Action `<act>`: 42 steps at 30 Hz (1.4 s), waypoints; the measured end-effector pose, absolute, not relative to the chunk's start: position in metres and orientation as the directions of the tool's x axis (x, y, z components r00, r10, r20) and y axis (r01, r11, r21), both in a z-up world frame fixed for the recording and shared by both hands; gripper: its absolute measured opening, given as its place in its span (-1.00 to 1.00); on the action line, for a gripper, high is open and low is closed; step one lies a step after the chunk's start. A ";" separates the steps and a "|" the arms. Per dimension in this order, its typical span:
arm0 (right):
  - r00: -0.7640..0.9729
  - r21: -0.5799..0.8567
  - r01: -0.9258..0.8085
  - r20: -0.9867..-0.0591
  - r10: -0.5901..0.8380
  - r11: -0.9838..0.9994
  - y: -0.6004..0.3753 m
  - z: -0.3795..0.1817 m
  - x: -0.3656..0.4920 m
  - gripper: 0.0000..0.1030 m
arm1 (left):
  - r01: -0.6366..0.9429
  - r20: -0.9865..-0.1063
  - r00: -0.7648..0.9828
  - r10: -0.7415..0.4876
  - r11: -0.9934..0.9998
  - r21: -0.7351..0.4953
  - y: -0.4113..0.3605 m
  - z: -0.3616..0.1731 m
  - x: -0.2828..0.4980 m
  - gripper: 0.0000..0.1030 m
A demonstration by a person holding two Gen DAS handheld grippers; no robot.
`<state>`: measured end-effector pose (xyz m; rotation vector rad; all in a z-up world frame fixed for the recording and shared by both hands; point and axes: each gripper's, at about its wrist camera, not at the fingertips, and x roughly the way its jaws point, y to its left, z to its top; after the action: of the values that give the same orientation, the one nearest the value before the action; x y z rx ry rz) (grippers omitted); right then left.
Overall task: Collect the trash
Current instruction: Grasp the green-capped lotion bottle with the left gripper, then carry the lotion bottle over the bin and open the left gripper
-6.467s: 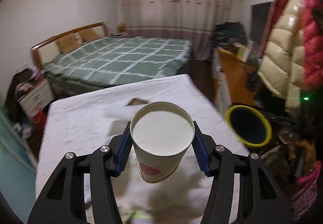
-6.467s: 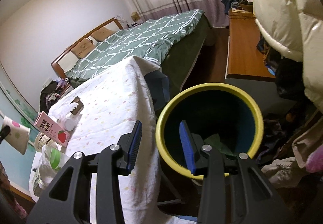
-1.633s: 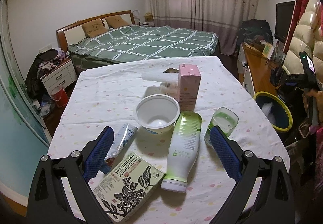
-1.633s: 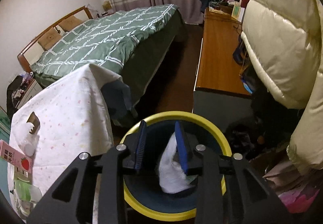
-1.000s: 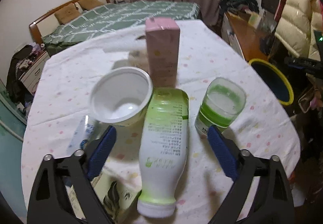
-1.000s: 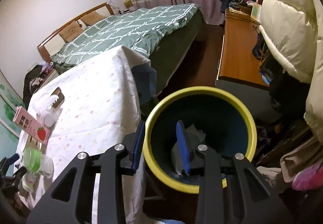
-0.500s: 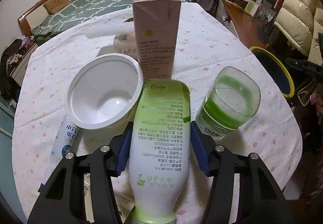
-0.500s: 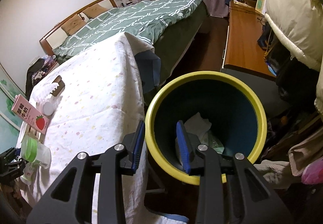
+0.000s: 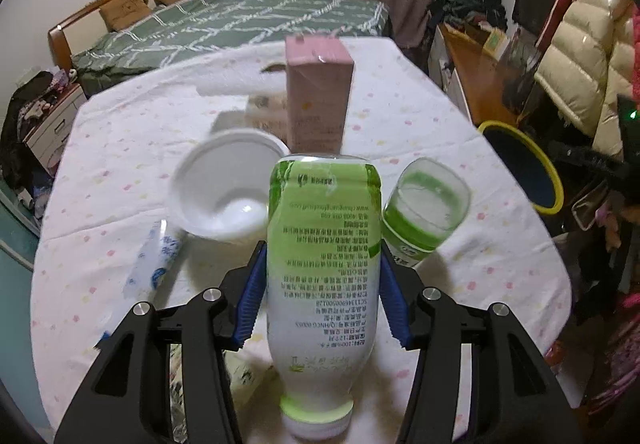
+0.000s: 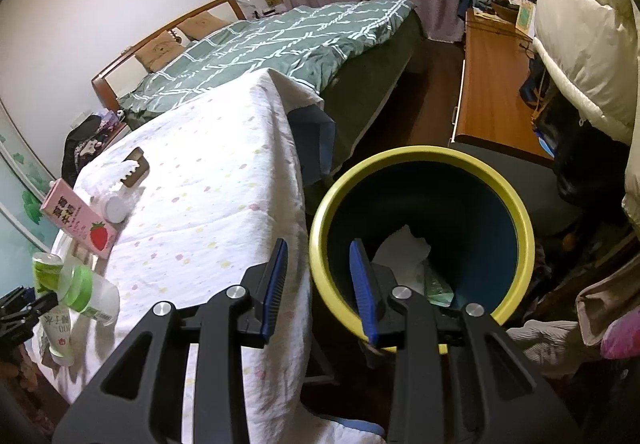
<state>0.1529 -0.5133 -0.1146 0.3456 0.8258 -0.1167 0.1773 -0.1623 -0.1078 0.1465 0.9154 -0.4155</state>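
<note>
A green and white plastic bottle (image 9: 324, 244) lies lengthwise between the blue pads of my left gripper (image 9: 322, 256), cap end toward the camera. The jaws are closing and the pads press on its sides. It seems to hang just above the dotted tablecloth (image 9: 120, 164). My right gripper (image 10: 318, 248) stands open and holds nothing, with its right finger over the near rim of the yellow-rimmed bin (image 10: 420, 156). White paper (image 10: 400, 248) lies in the bin. The bin (image 9: 554, 180) also shows off the table's right edge in the left wrist view.
Around the bottle on the table are a white bowl (image 9: 228, 180), a pink carton (image 9: 318, 100), a clear cup with a green label (image 9: 424, 212) and a blue and white tube (image 9: 156, 264). A bed (image 10: 280, 40) and a wooden desk (image 10: 492, 84) stand beyond.
My left gripper came down over the lying bottle, closed on it and has drawn back up a little with it. The right gripper stays over the bin's rim.
</note>
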 end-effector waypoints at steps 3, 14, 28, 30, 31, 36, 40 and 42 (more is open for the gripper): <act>0.684 0.261 0.223 -0.729 0.041 0.939 -0.510 -0.112 0.149 -0.40 | 0.402 -0.773 0.565 -0.288 0.914 -0.046 -0.155 -0.095 0.165 0.00; 0.712 0.265 0.187 -0.700 0.055 0.946 -0.496 -0.101 0.130 -0.40 | 0.411 -0.725 0.614 -0.311 0.911 -0.042 -0.151 -0.067 0.128 -0.01; 0.732 0.272 0.179 -0.679 0.056 0.945 -0.495 -0.097 0.106 -0.40 | 0.446 -0.672 0.659 -0.338 0.895 -0.012 -0.161 -0.029 0.106 -0.01; 0.734 0.270 0.186 -0.677 0.049 0.945 -0.497 -0.096 0.102 -0.40 | 0.471 -0.657 0.665 -0.356 0.882 -0.001 -0.169 -0.016 0.100 -0.01; 0.735 0.268 0.191 -0.677 0.044 0.944 -0.499 -0.097 0.100 -0.40 | 0.482 -0.652 0.664 -0.365 0.876 0.000 -0.172 -0.012 0.098 -0.01; 0.737 0.282 0.215 -0.675 0.034 0.935 -0.511 -0.101 0.090 -0.40 | 0.564 -0.629 0.631 -0.454 0.825 -0.030 -0.195 0.014 0.092 -0.01; 0.744 0.291 0.240 -0.667 0.017 0.926 -0.523 -0.103 0.079 -0.40 | 0.624 -0.615 0.597 -0.515 0.780 -0.047 -0.225 0.026 0.093 -0.01; 0.752 0.301 0.253 -0.659 0.009 0.919 -0.531 -0.103 0.071 -0.40 | 0.661 -0.615 0.567 -0.548 0.748 -0.057 -0.248 0.028 0.098 -0.01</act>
<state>0.0707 -0.5307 -0.1027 0.3898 0.7111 -0.1367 0.0985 -0.2482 0.0283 0.1878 0.6542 -0.7152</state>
